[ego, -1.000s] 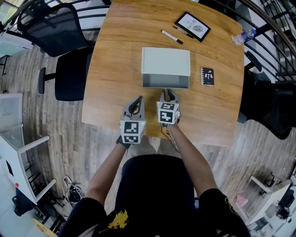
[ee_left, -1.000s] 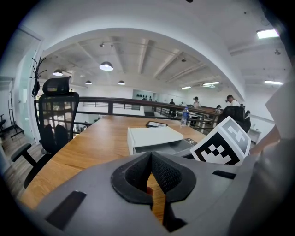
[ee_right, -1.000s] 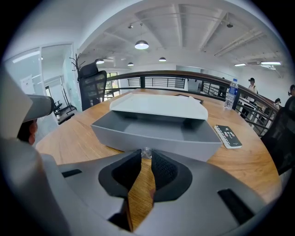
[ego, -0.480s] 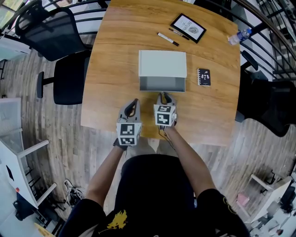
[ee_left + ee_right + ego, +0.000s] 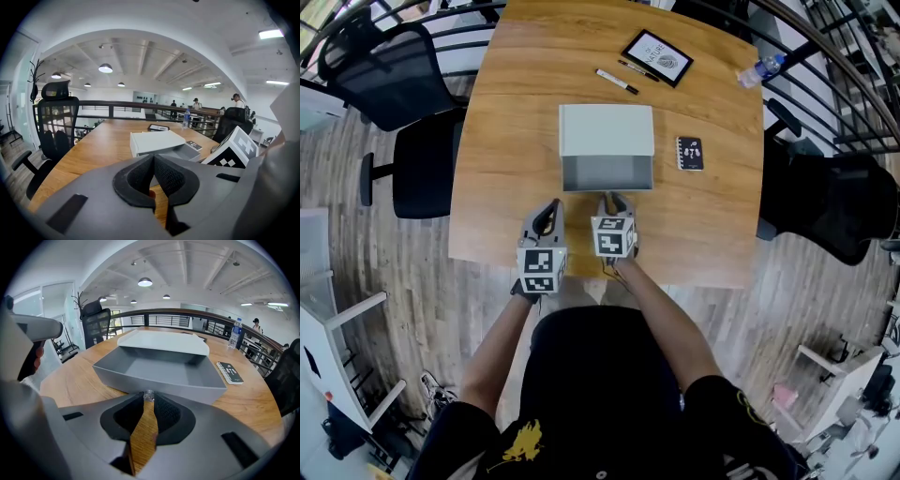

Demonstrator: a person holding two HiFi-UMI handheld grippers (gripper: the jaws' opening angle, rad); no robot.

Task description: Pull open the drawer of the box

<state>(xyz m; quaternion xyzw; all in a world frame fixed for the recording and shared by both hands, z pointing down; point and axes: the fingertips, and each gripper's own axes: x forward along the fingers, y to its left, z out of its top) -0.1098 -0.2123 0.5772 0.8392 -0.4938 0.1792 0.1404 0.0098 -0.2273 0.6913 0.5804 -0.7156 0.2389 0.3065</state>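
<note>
Chairs (image 5: 420, 173) stand left of the wooden table (image 5: 506, 112), away from the work. Next is the left gripper (image 5: 153, 157), its jaws closed on each other with nothing between them, near the table's front edge and just beside the right one. The right gripper (image 5: 149, 398) has narrow jaws, pinched on a small clear pull (image 5: 148, 394) at the front wall of the grey drawer (image 5: 607, 173). This drawer is already far out of the white box (image 5: 607, 129) in the middle of the table. I judge the pulling step nearly done; next only a short straight pull toward the person, or a release. A black notebook (image 5: 689, 153) lies right of the box.
</note>
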